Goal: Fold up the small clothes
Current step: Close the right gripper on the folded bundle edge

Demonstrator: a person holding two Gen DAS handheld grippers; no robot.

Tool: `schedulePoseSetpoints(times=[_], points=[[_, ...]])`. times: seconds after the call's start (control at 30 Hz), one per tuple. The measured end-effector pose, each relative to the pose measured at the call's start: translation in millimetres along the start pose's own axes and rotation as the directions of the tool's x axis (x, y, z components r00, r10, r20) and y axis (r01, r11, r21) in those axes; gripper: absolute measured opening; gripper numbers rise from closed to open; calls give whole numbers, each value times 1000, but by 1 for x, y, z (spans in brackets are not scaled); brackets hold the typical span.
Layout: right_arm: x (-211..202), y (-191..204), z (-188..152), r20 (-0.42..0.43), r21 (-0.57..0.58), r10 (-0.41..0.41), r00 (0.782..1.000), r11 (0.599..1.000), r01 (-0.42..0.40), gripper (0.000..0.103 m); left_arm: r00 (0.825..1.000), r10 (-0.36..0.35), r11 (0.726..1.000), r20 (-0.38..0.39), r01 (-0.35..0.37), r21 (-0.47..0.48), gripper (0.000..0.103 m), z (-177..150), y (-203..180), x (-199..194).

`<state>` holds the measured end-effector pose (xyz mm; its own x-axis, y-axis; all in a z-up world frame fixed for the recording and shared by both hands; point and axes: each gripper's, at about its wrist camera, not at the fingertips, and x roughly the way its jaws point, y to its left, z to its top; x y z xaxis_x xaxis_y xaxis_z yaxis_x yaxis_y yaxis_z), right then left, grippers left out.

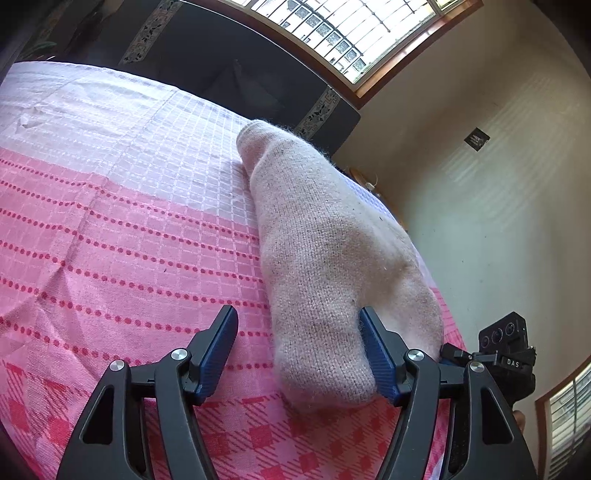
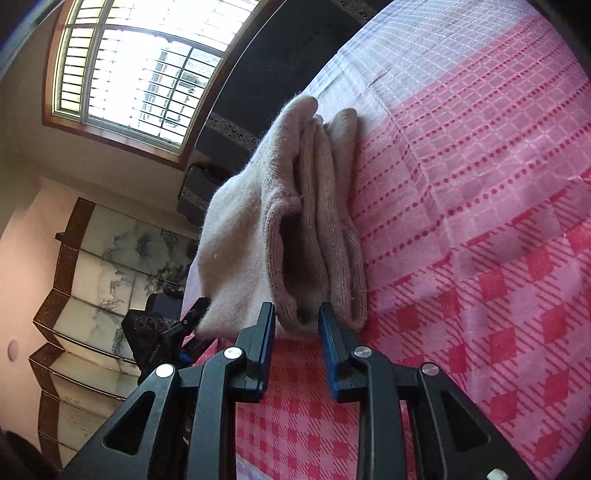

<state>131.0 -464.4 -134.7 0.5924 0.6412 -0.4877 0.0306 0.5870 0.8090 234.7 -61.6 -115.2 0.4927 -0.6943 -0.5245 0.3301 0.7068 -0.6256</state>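
Note:
A pair of pale cream knitted socks lies lengthwise near the right edge of the pink checked bedspread. My left gripper is open wide around the near closed end. Its right pad rests against the sock's side and its left pad stands apart from it. In the right wrist view the socks show their ribbed cuffs, stacked in folds. My right gripper is open a narrow way, with the nearest cuff edge between its fingertips. The left gripper's finger shows at the socks' far end.
The bedspread spreads wide beside the socks. A dark headboard runs along the far edge below a barred window. A painted folding screen stands beyond the bed's side. The right gripper's camera block sits close by the left gripper.

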Motion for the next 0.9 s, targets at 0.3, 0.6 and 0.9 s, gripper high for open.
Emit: schedulePoseSetpoints(times=[0.3,0.6,0.9], points=[[7,-6,-14,-38,53,59,998,997,-57,46,1000,-1,1000,4,1,-6,68,0,1,-1],[15,-2,-8,-12,80,41,999,996,-40,46,1000,0,1000,5,1,-13,69,0,2,-1],[48,3,20,-47,79,-1,999,997,4,10,1000,-1,1000,5,1,-14,70,0,2,-1]])
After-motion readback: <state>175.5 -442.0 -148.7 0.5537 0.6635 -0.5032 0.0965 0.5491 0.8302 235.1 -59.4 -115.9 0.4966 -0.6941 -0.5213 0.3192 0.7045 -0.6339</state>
